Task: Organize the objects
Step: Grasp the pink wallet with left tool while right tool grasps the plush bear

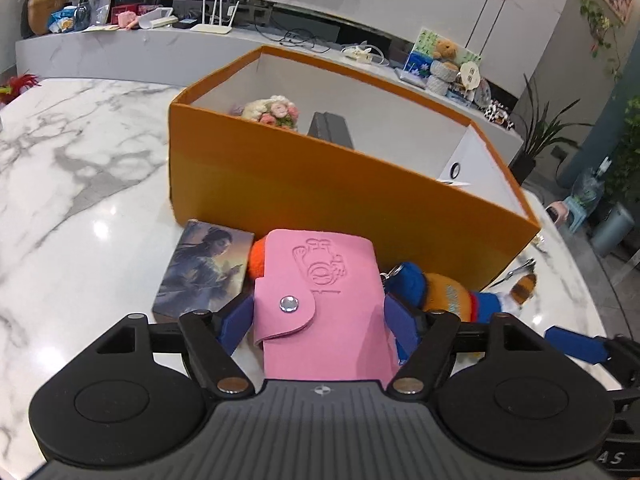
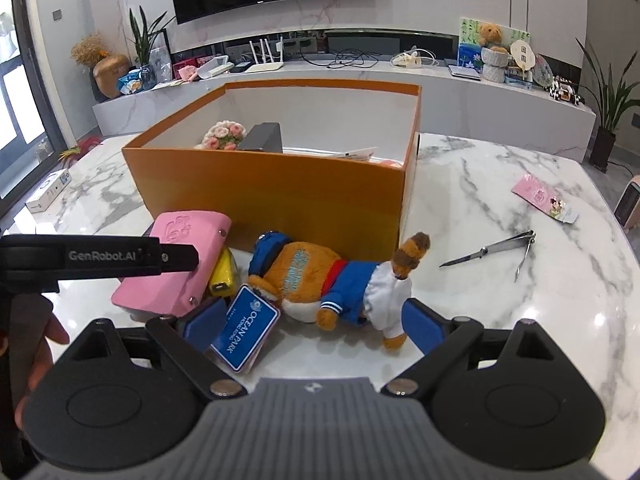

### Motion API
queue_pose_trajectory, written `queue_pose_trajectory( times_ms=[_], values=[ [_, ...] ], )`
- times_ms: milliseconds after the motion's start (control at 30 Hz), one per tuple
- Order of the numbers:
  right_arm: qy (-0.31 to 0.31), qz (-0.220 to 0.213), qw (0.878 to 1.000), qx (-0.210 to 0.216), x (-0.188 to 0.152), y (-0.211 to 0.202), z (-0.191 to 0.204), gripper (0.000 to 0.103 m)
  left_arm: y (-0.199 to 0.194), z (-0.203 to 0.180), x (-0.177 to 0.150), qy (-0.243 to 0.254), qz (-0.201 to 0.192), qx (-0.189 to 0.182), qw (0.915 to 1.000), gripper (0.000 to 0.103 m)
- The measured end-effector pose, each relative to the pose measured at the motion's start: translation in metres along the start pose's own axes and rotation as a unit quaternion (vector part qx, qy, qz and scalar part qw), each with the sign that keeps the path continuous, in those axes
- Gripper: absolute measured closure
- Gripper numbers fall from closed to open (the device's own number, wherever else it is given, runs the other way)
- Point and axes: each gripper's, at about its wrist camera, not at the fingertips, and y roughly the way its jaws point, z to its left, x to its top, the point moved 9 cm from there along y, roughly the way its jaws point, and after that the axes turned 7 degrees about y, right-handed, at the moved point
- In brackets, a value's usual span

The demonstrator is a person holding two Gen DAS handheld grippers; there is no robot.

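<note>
Left gripper (image 1: 318,316): jaws apart, straddling the pink wallet (image 1: 320,300) on the table (image 1: 80,184) before the orange box (image 1: 320,188); pad contact cannot be told. Right gripper (image 2: 316,320): jaws wide, around the plush bear (image 2: 332,284), not pressing.

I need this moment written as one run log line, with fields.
left tongs: open around pink wallet | right tongs: open around plush bear | orange box: behind both | nail clipper: on table
</note>
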Motion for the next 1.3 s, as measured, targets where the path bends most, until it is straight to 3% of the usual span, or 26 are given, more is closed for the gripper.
queue_pose_trajectory(
  times_ms=[200, 467, 600, 700, 867, 1133, 1167, 1300],
  values=[
    [0.014, -0.012, 1.000, 0.000, 0.004, 0.009, -0.003, 0.005, 0.009, -0.003, -0.002, 0.009, 0.002, 0.007, 0.9999, 0.012],
    [0.162, -0.007, 0.987, 0.012, 0.011, 0.051, -0.023, 0.001, 0.014, 0.005, -0.003, -0.019, 0.004, 0.009, 0.9998, 0.011],
    [0.187, -0.008, 0.982, 0.009, 0.012, 0.062, -0.024, 0.001, 0.014, 0.009, -0.003, -0.027, 0.003, 0.009, 0.9996, 0.011],
    [0.187, 0.019, 0.982, 0.004, 0.005, 0.075, -0.024, 0.001, 0.015, 0.009, -0.005, -0.037, 0.009, -0.002, 0.9993, 0.015],
    [0.227, 0.022, 0.973, 0.026, 0.001, 0.076, -0.029, 0.016, 0.015, 0.010, -0.006, -0.049, 0.015, -0.011, 0.9986, 0.017],
    [0.232, 0.014, 0.972, 0.028, 0.004, 0.061, -0.030, 0.030, 0.009, 0.016, -0.007, -0.069, 0.023, -0.022, 0.9971, 0.019],
    [0.232, 0.007, 0.973, 0.018, 0.005, 0.056, -0.032, 0.054, 0.007, 0.017, -0.006, -0.070, 0.021, -0.024, 0.9970, 0.019],
    [0.235, 0.015, 0.971, 0.036, 0.006, 0.052, -0.036, 0.051, 0.000, 0.021, -0.004, -0.070, 0.015, -0.021, 0.9972, 0.019]
  ],
)
